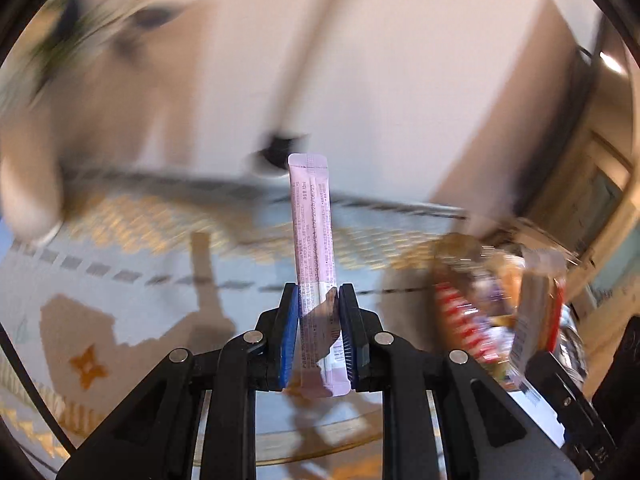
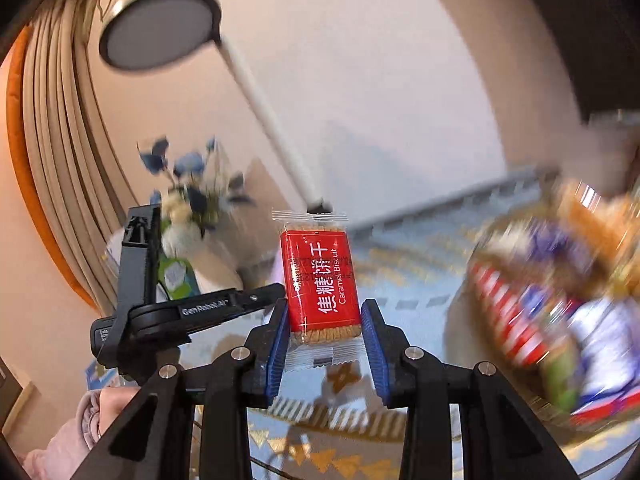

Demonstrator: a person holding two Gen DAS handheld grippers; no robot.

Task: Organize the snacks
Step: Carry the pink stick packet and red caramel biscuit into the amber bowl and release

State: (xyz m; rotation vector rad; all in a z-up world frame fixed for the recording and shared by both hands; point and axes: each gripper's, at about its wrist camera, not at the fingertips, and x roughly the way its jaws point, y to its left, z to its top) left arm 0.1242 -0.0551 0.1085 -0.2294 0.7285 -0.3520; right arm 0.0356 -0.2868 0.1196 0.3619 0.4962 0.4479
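Observation:
My left gripper (image 1: 319,300) is shut on a long pale pink stick sachet (image 1: 313,224), which stands upright between the blue pads above a patterned blue rug. My right gripper (image 2: 325,312) is shut on a red caramel biscuit packet (image 2: 320,278), held upright by its lower sides. A blurred heap of mixed snack packets (image 2: 560,304) lies to the right in the right wrist view, and the snack heap (image 1: 492,316) also shows at the right of the left wrist view. The other gripper (image 2: 160,312) appears at the left of the right wrist view.
A floor lamp (image 2: 160,28) with a white pole leans across the wall. A vase of blue and white flowers (image 2: 192,196) stands at the left near beige curtains (image 2: 68,152). A glass table edge (image 1: 320,448) curves below the left gripper. A pink sleeve (image 2: 68,440) shows at lower left.

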